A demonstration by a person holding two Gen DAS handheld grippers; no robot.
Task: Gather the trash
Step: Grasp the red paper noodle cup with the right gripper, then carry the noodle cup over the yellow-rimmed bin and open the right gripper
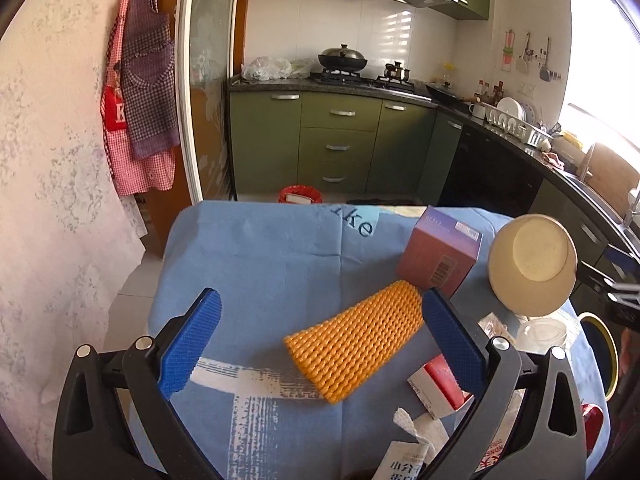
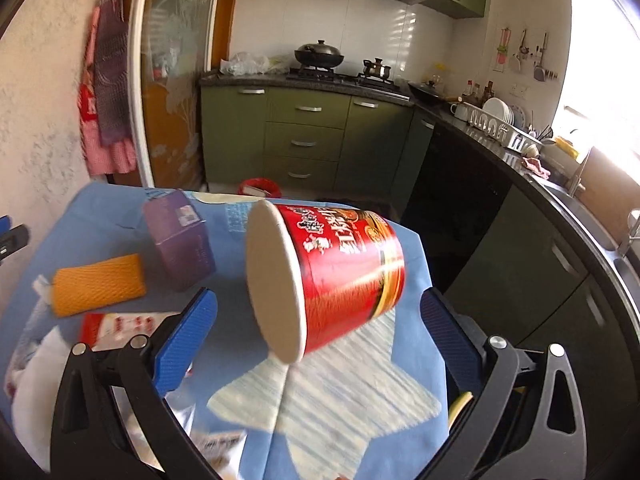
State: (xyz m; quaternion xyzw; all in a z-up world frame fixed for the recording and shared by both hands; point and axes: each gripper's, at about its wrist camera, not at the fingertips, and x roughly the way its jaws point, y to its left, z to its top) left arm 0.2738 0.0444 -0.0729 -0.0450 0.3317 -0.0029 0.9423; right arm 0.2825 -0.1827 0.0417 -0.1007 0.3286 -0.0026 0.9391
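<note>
An orange foam net sleeve (image 1: 356, 344) lies on the blue tablecloth (image 1: 256, 248), between the fingers of my open left gripper (image 1: 320, 344). A red instant-noodle cup (image 2: 328, 276) is tipped on its side, blurred, in front of my open right gripper (image 2: 320, 340), which holds nothing; its pale base also shows in the left wrist view (image 1: 534, 264). A purple box (image 1: 440, 252) stands behind the sleeve. A red and white packet (image 1: 440, 384), tissue (image 1: 416, 432) and a clear plastic lid (image 1: 542, 330) lie at the right.
A red bin (image 1: 300, 194) stands on the floor beyond the table, before green cabinets (image 1: 340, 140). A dark counter (image 2: 560, 200) with a dish rack runs along the right. A wall with hanging aprons (image 1: 140, 92) is at the left.
</note>
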